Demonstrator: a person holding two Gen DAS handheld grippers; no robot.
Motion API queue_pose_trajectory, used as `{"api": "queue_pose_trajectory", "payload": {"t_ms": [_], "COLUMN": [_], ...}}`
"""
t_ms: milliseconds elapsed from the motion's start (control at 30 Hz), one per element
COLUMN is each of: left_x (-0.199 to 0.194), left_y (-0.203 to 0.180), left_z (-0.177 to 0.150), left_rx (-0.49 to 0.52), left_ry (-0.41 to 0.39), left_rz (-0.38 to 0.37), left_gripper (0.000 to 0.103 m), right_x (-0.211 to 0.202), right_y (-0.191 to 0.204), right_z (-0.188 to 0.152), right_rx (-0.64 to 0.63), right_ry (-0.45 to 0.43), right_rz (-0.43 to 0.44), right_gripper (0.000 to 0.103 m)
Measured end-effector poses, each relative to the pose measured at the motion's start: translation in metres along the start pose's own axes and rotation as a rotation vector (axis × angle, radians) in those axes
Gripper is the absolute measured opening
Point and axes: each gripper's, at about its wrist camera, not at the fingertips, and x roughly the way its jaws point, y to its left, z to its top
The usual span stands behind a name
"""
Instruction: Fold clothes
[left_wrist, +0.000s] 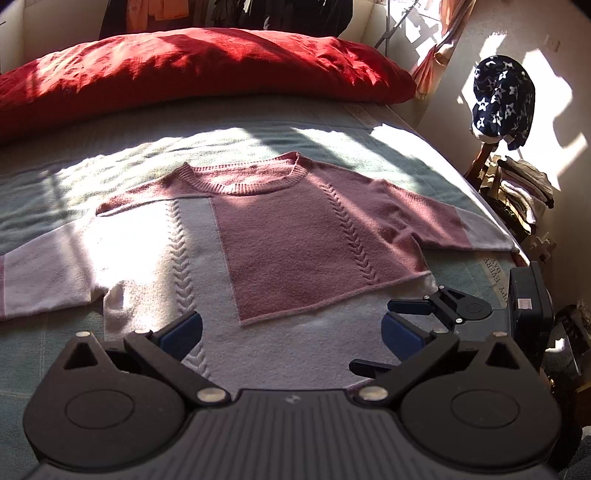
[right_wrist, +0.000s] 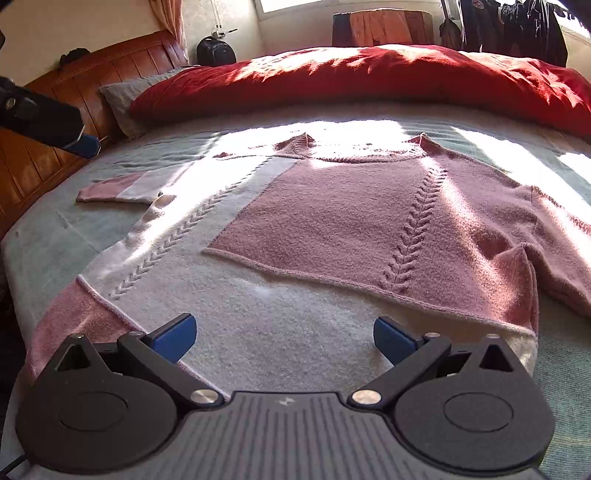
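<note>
A pink and white knit sweater (left_wrist: 295, 240) (right_wrist: 351, 221) lies flat, front up, on the pale green bed cover (left_wrist: 332, 140), with both sleeves spread out sideways. My left gripper (left_wrist: 291, 336) is open just above the sweater's white lower part, a little left of the hem's middle, holding nothing. My right gripper (right_wrist: 284, 339) is open too, low over the white band near the hem. In the left wrist view the right gripper (left_wrist: 370, 335) shows beside the sweater's lower right corner. One blue fingertip (right_wrist: 86, 144) of the left gripper reaches in at the far left of the right wrist view.
A red duvet (left_wrist: 203, 70) (right_wrist: 369, 77) is bunched along the far side of the bed. A wooden headboard (right_wrist: 74, 74) and a grey pillow (right_wrist: 125, 99) stand at one end. Beyond the other end a chair holds piled clothes (left_wrist: 517, 184) and a star-patterned garment (left_wrist: 502, 99).
</note>
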Motion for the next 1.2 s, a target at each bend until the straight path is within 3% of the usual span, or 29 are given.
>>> {"api": "queue_pose_trajectory", "payload": {"t_ms": [67,200,333,600,800,967,1100,1200], "left_x": [0.012,0.025,0.015,0.008,0.005,-0.002,-0.013,-0.012], "left_y": [0.01,0.01,-0.008,-0.021,-0.023,-0.014,0.007,0.037], "left_z": [-0.029,-0.09,-0.131,-0.189,-0.198,-0.197,-0.191,-0.19], "left_rx": [-0.011,0.044,0.097,0.062,0.05,0.009,-0.013,-0.122], "left_ry": [0.007,-0.06,-0.126,-0.121,-0.142,-0.17,-0.226,-0.219], "left_rz": [0.031,0.131,0.091,0.038,-0.023,-0.048,0.033,0.07], "left_gripper": [0.102,0.102,0.102,0.102,0.102,0.102,0.102,0.102], "right_x": [-0.005,-0.02,-0.028,-0.029,-0.032,-0.034,-0.046,-0.055], "right_y": [0.008,0.021,0.029,0.035,0.04,0.044,0.051,0.071], "right_z": [-0.012,-0.041,-0.065,-0.08,-0.086,-0.084,-0.08,-0.075], "right_rx": [0.009,0.033,0.015,0.005,0.028,0.043,0.045,-0.02], "right_ry": [0.008,0.011,0.016,-0.032,-0.055,-0.021,-0.025,-0.071], "right_rz": [-0.049,-0.131,-0.197,-0.246,-0.282,-0.306,-0.277,-0.182], "right_gripper": [0.103,0.103,0.103,0.103,0.103,0.103,0.103,0.103]}}
